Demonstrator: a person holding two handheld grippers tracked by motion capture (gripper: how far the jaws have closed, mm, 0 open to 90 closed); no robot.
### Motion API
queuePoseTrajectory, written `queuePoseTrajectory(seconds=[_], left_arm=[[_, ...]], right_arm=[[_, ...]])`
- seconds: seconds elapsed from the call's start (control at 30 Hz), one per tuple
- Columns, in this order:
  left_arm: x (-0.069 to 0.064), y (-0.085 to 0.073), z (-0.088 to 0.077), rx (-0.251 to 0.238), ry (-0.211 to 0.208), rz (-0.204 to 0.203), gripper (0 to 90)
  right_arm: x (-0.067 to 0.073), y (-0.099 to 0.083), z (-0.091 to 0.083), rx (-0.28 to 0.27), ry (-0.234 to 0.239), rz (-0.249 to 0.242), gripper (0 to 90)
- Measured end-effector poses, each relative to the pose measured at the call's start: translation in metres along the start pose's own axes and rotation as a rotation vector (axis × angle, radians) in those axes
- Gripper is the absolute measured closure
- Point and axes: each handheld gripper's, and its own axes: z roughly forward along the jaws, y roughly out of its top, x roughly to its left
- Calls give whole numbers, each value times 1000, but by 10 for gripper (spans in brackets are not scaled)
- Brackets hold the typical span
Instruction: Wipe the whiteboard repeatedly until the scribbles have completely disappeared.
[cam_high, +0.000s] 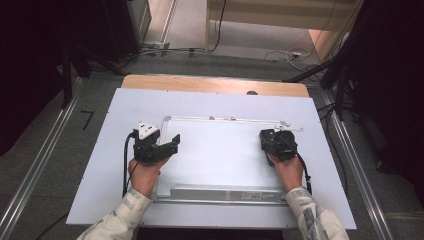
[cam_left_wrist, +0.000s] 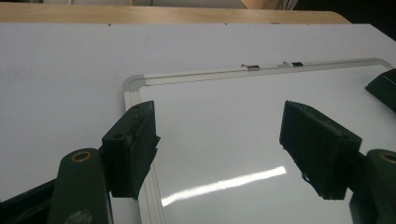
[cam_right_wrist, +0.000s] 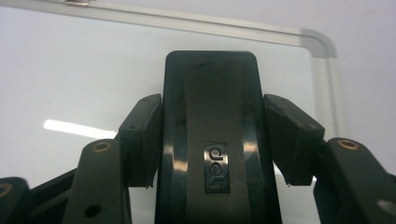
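I'm clamping the right gripper (cam_right_wrist: 212, 140) on the black eraser (cam_right_wrist: 210, 140), pressing it onto the whiteboard (cam_high: 220, 150) for wiping, while my left gripper (cam_left_wrist: 224, 140), jaws apart and empty, is hovering over the board's corner

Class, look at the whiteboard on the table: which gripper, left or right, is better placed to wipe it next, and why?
Right. The right gripper is shut on the black eraser over the whiteboard. The left gripper hovers open with nothing between its jaws at the board's left edge.
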Motion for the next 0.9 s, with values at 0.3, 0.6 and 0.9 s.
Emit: queuePoseTrajectory(seconds=[0.3, 0.6, 0.9], left_arm=[[4, -2, -2, -2, 7, -7, 278], [3, -3, -1, 3, 7, -7, 278], [4, -3, 0, 7, 8, -9, 278]], right_arm=[[1, -12, -11, 17, 32, -38, 393], [-21, 0, 0, 20, -28, 38, 393], [-3, -6, -7, 27, 18, -22, 393]])
